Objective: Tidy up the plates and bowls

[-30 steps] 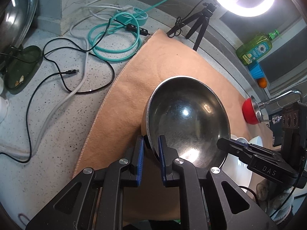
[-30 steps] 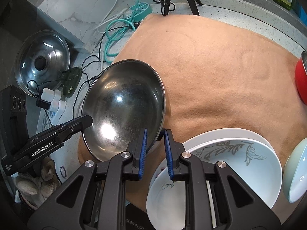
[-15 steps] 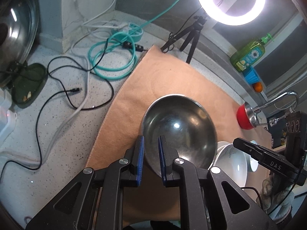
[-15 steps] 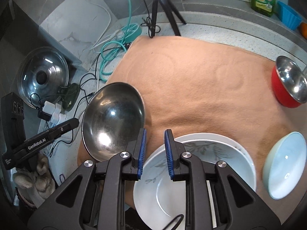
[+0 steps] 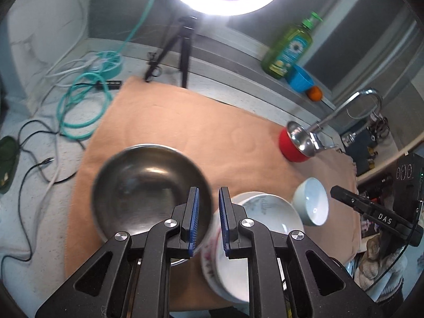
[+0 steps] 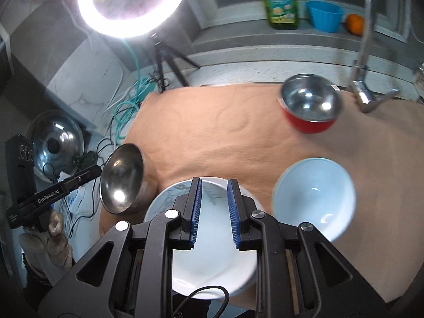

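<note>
Left wrist view puts my left gripper [image 5: 208,218] at lower centre, its blue pads drawn nearly together with nothing between them; the big steel bowl [image 5: 151,188] sits free on the peach mat [image 5: 201,127] just left of the pads, and the white plates [image 5: 254,228] lie stacked to their right. In the right wrist view my right gripper [image 6: 214,210] is likewise nearly closed and empty, poised above the flower-patterned plate stack at lower centre, with the pale blue bowl [image 6: 314,198] at lower right and the red bowl [image 6: 310,106] in the upper right beside the tap [image 6: 364,53]. I judge the next job is gathering the loose bowls, so I'd spread the right fingers first, then come down on the pale blue bowl's near rim with one pad inside and one outside. Its glazed wall looks slippery, so I'd bite deep, lift slowly, and keep clear of the plates' edge. The steel bowl is wide; I'd nest smaller ones into it.
</note>
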Demonstrator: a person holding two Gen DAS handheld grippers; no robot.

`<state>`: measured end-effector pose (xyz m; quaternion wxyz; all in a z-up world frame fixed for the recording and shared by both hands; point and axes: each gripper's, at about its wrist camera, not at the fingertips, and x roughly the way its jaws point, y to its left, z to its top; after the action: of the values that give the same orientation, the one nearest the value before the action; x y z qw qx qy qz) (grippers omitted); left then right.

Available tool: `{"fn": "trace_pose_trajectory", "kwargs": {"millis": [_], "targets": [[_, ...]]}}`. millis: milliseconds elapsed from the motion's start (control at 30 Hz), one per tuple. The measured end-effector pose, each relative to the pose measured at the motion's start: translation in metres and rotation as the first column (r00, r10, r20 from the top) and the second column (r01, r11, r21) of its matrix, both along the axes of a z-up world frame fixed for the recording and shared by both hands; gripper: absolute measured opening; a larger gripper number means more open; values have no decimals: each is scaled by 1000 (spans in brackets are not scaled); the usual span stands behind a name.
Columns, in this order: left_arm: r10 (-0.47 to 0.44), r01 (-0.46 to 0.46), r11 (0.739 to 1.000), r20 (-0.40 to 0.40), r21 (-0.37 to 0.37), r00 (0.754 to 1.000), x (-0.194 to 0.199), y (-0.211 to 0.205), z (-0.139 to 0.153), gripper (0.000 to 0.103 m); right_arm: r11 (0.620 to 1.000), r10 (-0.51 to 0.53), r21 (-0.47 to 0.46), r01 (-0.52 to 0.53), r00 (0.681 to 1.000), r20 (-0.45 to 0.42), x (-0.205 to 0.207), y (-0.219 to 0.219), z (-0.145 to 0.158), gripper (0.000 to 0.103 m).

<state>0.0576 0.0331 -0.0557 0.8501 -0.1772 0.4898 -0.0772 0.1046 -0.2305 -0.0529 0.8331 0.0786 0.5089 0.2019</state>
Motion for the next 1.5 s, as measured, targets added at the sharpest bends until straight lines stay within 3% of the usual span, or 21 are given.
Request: {"fn": "trace_pose_trajectory", "kwargs": {"millis": [300,500,700,1133,1500], "targets": [[-133,133,991,-18,-13,991,33,-73,-4,13,984,-175,8,175,984,9,-1,-92,2,21],[-184,183,983,-32,-18,982,58,-120,-11,13,977,-215,-1,215,977,-12,8,-135,-10,27],[-190,188,982,-48,-33,981,84,-149,-20,13,973,-219,60,222,974,-58,30,-166,-28,27],[-134,130,990,-105,-45,985,163,-174,-47,13,972,-173,139,190,976,-131,95,-179,-59,27],[-128,124,992,-154,-36,980,190,-182,-67,14,958,-155,211,195,969,-190,137,-167,-78,27]]}}
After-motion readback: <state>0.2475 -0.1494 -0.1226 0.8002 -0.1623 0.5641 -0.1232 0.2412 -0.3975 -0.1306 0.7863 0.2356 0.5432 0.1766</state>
